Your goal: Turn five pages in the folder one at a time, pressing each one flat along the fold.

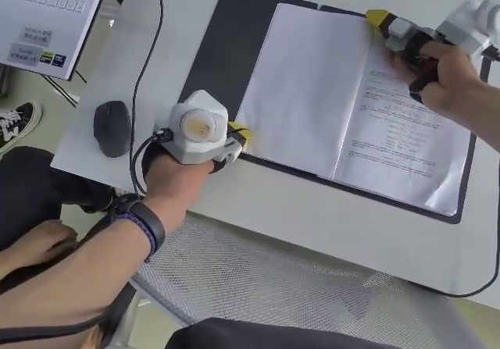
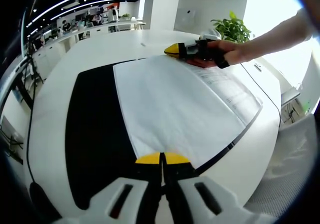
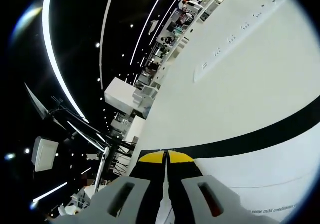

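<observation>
So the folder is lying open on the white bench, black cover flat, with a blank white page on its left half and a printed page on the right. The fold between them runs up and away from the person.

The left gripper is down at the near corner of the blank page. In the left gripper view its yellow-tipped fingers are clenched together right at the page's edge. Can't tell whether any paper is actually pinched between them or they're just resting on it.

The right gripper is at the far end of the folder, yellow tip sitting at the top of the fold, with the hand over the upper part of the printed page. In the right gripper view its fingers are clenched too, nothing visible between them, with the black cover edge just ahead.

Off to the left there's a laptop, a dark mouse and a black cable running past the folder. A mesh chair sits below the bench edge.
</observation>
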### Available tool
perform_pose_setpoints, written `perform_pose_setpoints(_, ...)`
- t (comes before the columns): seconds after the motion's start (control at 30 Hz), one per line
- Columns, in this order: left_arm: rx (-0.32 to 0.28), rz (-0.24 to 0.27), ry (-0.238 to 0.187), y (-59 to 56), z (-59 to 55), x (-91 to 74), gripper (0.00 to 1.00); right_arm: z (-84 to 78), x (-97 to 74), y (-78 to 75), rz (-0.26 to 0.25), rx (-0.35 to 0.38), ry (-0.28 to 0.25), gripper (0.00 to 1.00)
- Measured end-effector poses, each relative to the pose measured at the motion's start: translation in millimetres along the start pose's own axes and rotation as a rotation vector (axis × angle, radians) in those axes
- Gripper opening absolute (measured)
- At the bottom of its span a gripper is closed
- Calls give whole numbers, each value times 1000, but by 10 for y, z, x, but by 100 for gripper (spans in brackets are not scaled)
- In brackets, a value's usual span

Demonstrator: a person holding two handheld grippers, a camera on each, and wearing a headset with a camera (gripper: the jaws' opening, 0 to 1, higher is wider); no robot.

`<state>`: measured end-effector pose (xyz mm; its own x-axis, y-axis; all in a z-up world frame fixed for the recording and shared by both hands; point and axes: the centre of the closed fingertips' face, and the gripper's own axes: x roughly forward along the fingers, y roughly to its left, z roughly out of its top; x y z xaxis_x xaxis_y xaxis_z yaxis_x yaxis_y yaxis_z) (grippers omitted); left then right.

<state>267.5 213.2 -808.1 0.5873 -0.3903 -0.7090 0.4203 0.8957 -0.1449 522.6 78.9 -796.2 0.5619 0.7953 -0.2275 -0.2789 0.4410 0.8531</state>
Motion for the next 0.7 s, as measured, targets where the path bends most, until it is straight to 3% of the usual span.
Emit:
perform_pose_setpoints(0.33,-2,0,-1,4,2,3,0,-41,-30,3,-3,0,-13,0)
perform_pose_setpoints(0.7,5,-5,-2,6,0,3,0,-360,-207,141,48,-23,58,0)
